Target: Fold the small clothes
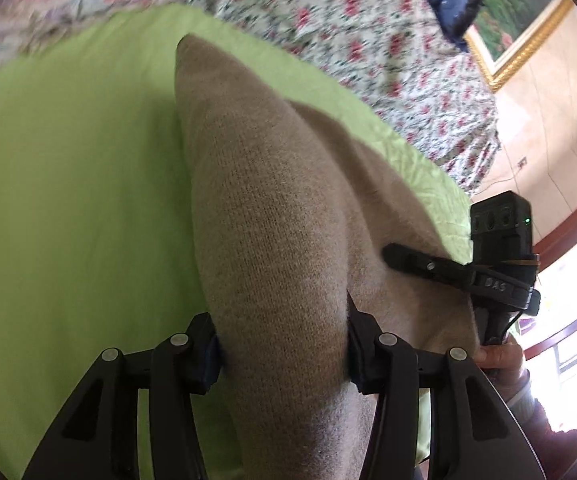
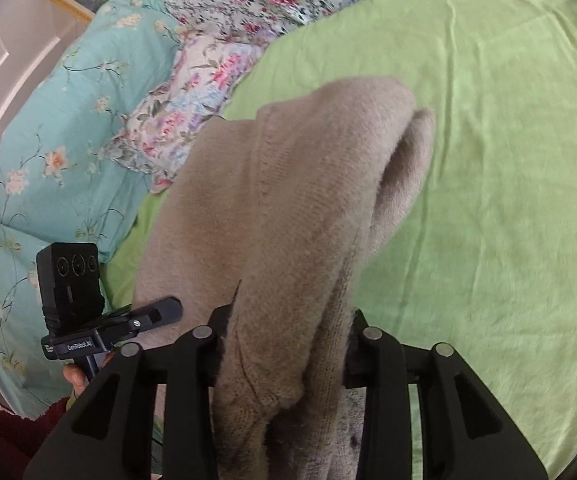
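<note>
The tan sweater (image 1: 272, 216) is held above the green sheet (image 1: 68, 200), pinched by the left gripper (image 1: 282, 354) and right gripper (image 2: 284, 356). It could probably slip out if tugged unevenly.

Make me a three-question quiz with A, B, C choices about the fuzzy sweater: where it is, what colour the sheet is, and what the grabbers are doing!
1. Where is the fuzzy beige knitted sweater?
A. Over the green sheet
B. Inside a drawer
C. On a chair

2. What colour is the flat sheet under it?
A. Red
B. Lime green
C. Black

3. What are the left gripper and right gripper doing?
A. Both open, empty
B. Only one holds cloth
C. Both clamped on the sweater

Answers:
1 A, green cloth shows around it in both views.
2 B, it is bright lime green.
3 C, knit is bunched between each pair of fingers.
</note>
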Tool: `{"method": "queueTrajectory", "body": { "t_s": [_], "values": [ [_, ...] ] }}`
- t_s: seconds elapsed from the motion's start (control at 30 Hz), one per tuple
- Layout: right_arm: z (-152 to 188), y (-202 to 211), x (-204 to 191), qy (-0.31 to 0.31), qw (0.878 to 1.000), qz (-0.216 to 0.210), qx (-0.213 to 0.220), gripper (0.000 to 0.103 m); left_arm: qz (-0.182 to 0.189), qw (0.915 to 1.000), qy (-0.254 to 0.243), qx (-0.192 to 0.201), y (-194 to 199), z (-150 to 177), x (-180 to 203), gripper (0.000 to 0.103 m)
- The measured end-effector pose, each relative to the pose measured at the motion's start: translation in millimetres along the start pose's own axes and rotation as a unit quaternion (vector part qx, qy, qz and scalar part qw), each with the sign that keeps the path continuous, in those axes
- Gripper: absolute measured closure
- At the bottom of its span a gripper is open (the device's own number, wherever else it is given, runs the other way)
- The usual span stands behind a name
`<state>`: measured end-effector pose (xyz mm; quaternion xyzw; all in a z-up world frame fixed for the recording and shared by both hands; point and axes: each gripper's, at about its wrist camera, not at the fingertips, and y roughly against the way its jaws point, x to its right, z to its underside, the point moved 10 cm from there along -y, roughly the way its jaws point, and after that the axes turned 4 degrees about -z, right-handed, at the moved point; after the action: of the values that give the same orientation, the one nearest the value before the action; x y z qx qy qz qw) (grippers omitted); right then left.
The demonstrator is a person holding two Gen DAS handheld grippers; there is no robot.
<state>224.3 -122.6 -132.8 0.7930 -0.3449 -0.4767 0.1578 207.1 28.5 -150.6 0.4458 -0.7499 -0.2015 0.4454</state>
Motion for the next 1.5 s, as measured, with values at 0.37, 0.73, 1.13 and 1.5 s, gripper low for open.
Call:
{"method": "queueTrajectory", "body": {
  "t_s": [0.37,0.73,1.13,1.5],
  "values": [
    [-42,42,20,-0.043,0.997,0.02,0.056,0.033,-0.031,0.9993,-0.013,0.015,8,-22,2,0.041],
    [-89,7,8,-0.05,0.996,0.014,0.071,0.08,-0.105,0.9927,-0.038,0.045,11,-68,-9,0.051],
    [-64,7,58,-0.064,0.991,0.092,0.074,0.091,-0.188,0.9762,-0.101,0.036,-15,-57,-16,0.06],
    [-80,55,-3,-0.037,0.986,0.09,0.136,0.074,-0.136,0.9858,-0.076,0.062,22,-62,3,0.063]
  ]
}}
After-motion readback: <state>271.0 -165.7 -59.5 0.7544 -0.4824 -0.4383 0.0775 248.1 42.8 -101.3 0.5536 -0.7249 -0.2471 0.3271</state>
